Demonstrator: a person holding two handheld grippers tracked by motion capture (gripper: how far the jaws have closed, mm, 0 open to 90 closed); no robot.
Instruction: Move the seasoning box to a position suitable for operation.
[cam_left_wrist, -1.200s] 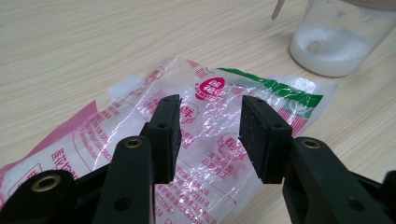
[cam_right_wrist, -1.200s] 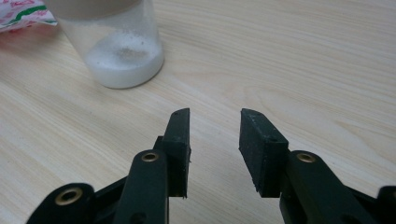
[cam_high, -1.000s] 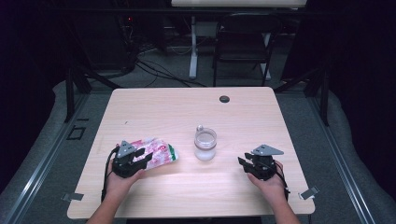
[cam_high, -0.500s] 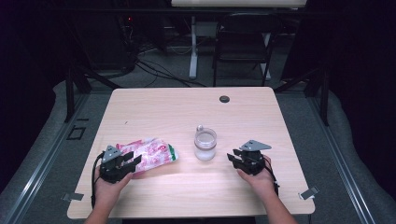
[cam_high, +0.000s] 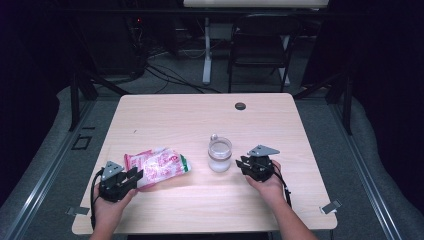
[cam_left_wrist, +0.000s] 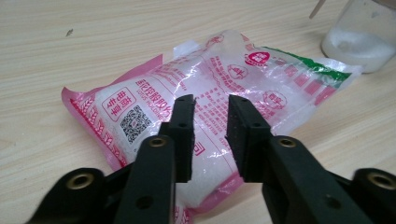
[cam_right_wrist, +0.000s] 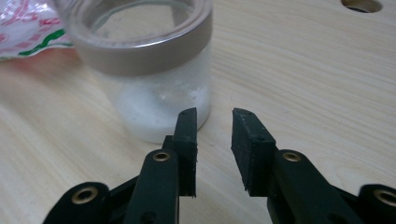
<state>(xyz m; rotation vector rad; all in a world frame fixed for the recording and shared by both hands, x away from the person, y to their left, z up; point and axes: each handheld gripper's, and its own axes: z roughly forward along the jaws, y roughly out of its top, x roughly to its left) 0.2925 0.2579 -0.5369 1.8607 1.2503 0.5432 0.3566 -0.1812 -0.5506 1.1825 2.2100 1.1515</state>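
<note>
Jaws of my left gripper (cam_left_wrist: 210, 100) stand slightly parted over the pink-and-clear plastic powder bag (cam_left_wrist: 205, 107). My right gripper (cam_right_wrist: 214, 114), likewise parted, sits just beside the clear glass jar (cam_right_wrist: 149, 70)

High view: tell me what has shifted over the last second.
The left tongs backed off the pink bag toward the table's near edge; they are open, holding nothing. The right tongs slid left toward the glass jar and are open beside it, not touching. Bag and jar stayed put on the table.
</note>
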